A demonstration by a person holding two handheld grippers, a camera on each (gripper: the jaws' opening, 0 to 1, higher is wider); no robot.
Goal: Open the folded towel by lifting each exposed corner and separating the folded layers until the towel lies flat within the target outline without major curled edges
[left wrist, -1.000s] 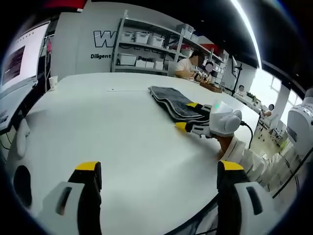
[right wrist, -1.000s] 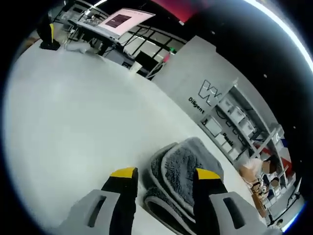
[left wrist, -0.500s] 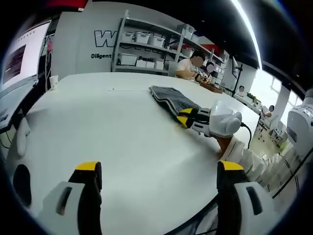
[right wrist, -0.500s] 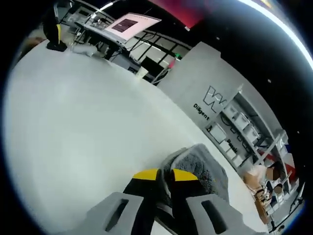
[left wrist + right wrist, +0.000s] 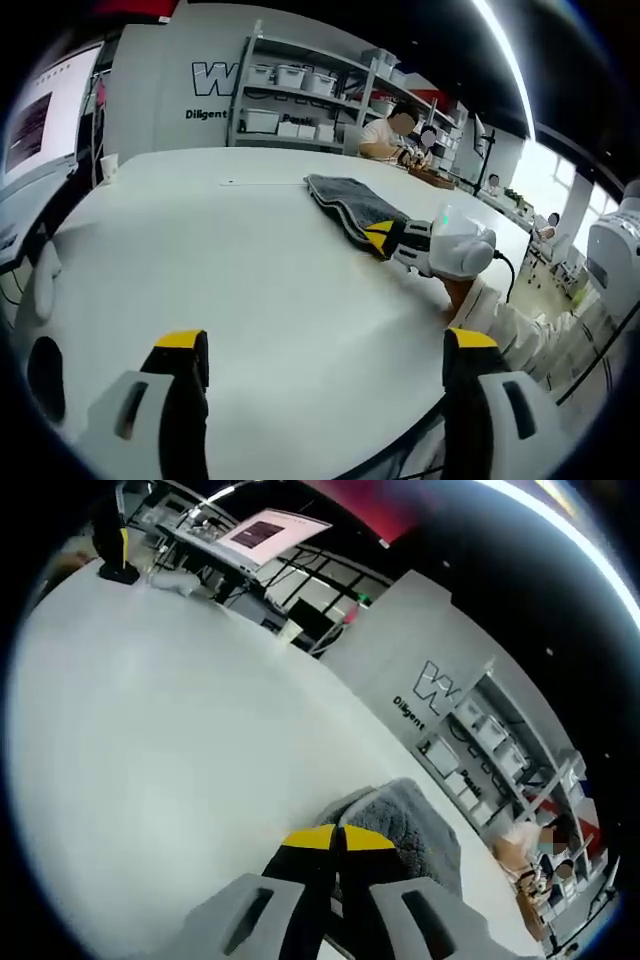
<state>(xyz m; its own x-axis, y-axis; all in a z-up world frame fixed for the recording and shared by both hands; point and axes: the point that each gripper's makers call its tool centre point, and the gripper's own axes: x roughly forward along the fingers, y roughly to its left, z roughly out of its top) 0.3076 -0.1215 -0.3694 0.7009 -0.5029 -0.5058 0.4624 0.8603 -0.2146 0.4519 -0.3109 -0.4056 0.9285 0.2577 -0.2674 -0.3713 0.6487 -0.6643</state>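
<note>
Left gripper view looks across a wide white desk (image 5: 230,260) with the left gripper (image 5: 325,385) low in the near foreground, its yellow-tipped jaws spread wide and holding nothing. Far across the desk lies the folded dark grey towel (image 5: 350,200), and at its near right corner sits the right gripper (image 5: 385,238), a white body with yellow tips, held by a person's sleeve (image 5: 500,320) that comes in from the right. A paper cup (image 5: 108,165) stands at the far left edge beside a monitor (image 5: 45,115). Behind the desk a shelf rack (image 5: 300,95) carries white bins, and the wall reads "W" in large letters with "Diligent" below; the rest is cut off by the rack. Seated people beyond the towel are too small to make out.

Right gripper view shows the right gripper (image 5: 338,838) with jaws pinched together on the towel (image 5: 410,825) edge, the layers under them hidden.
</note>
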